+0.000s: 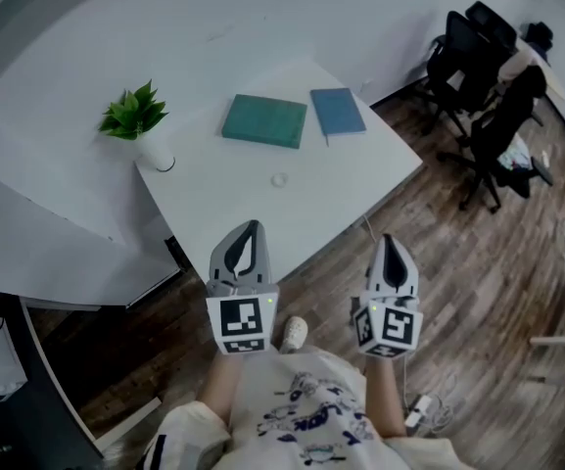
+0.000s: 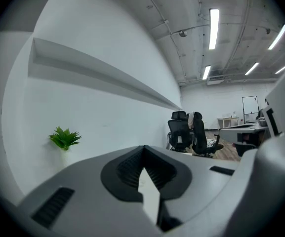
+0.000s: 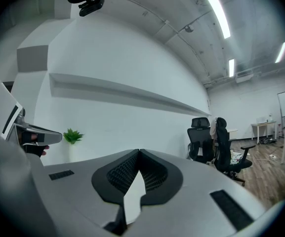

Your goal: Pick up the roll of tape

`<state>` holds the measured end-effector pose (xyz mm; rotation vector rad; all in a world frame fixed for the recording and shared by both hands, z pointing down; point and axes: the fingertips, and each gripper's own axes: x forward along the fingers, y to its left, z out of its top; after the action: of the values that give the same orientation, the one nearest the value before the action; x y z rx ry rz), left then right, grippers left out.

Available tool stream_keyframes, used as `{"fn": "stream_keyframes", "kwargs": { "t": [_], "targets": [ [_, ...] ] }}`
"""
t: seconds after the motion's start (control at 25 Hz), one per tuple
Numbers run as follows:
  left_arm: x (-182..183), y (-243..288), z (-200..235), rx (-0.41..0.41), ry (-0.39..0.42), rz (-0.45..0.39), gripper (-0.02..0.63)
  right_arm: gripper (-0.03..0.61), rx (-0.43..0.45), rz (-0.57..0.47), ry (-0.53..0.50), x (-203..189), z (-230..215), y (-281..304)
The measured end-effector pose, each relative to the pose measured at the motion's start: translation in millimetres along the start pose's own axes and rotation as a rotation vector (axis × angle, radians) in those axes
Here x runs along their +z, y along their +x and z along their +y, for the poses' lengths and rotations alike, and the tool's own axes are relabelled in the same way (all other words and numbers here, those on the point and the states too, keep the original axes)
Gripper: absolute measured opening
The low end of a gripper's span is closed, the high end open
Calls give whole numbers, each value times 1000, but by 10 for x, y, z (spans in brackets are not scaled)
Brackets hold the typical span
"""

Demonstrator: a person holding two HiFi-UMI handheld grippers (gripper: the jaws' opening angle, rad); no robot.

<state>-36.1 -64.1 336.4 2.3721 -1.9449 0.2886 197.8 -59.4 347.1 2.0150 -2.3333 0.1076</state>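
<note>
The roll of tape [image 1: 280, 179] is a small, pale ring lying flat on the white table [image 1: 360, 189], near its middle. My left gripper [image 1: 252, 227] hovers over the table's near edge, short of the tape, its jaws shut with nothing between them. Beyond the table's near right edge, my right gripper [image 1: 389, 239] hangs over the wooden floor, also shut and empty. In the left gripper view the closed jaws [image 2: 143, 154] point at the white wall; the tape is hidden there. The right gripper view shows its closed jaws [image 3: 138, 157] and no tape either.
A teal book [image 1: 264, 120] and a blue book [image 1: 338, 112] lie at the table's far side. A potted green plant [image 1: 137, 117] stands at the far left corner. Black office chairs [image 1: 483, 86] stand on the floor to the right. A lower white surface [image 1: 47, 233] sits left.
</note>
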Motion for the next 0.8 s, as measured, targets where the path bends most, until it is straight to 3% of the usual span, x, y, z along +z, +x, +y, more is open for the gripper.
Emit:
{"fn": "stream_keyframes", "kwargs": {
  "t": [0.44, 0.8],
  "targets": [
    [-173, 555, -73, 46, -12, 85, 0, 2, 48, 56, 15, -201, -237, 552],
    [-423, 1137, 45, 25, -27, 158, 0, 2, 48, 106, 10, -371, -256, 1084]
  ]
}}
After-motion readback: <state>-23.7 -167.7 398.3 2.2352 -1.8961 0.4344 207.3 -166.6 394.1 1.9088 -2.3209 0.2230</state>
